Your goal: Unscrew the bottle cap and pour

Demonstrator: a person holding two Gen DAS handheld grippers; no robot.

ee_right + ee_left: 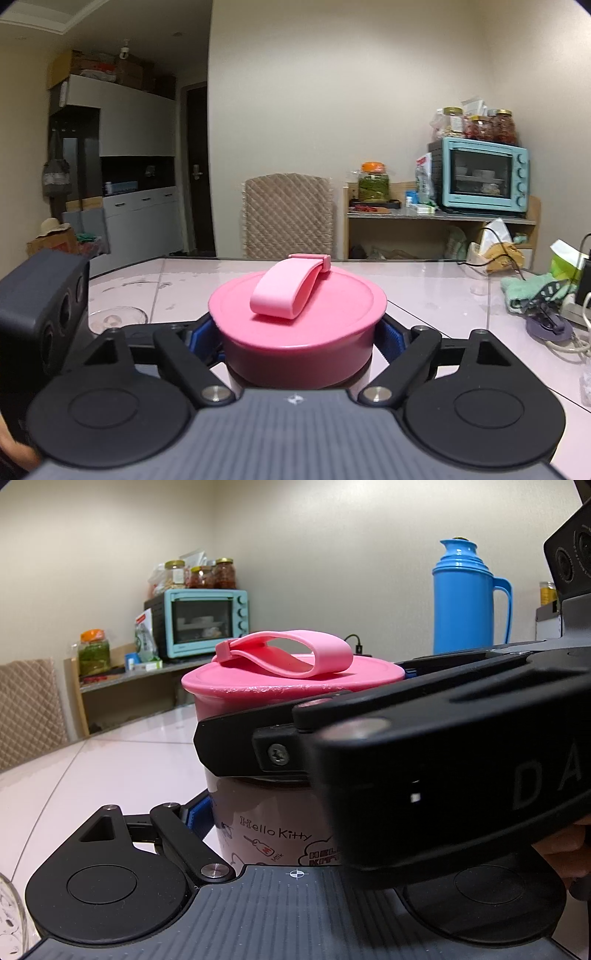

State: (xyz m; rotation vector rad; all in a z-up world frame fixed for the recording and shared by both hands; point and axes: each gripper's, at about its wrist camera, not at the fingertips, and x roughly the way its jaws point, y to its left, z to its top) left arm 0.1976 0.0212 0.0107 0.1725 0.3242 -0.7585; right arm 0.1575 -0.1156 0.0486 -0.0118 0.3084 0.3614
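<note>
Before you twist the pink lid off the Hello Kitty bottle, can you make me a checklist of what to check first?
1. Right gripper shut on the pink lid, blue pads on both sides: ok.
2. Left gripper holding the bottle body below the lid: ok.
3. Bottle standing upright on the table: ok.
4. Lid strap lying flat, clear of the pads: ok.
5. Glass dish nearby to pour into: ok.
6. How much is inside the bottle: cannot tell.
</note>
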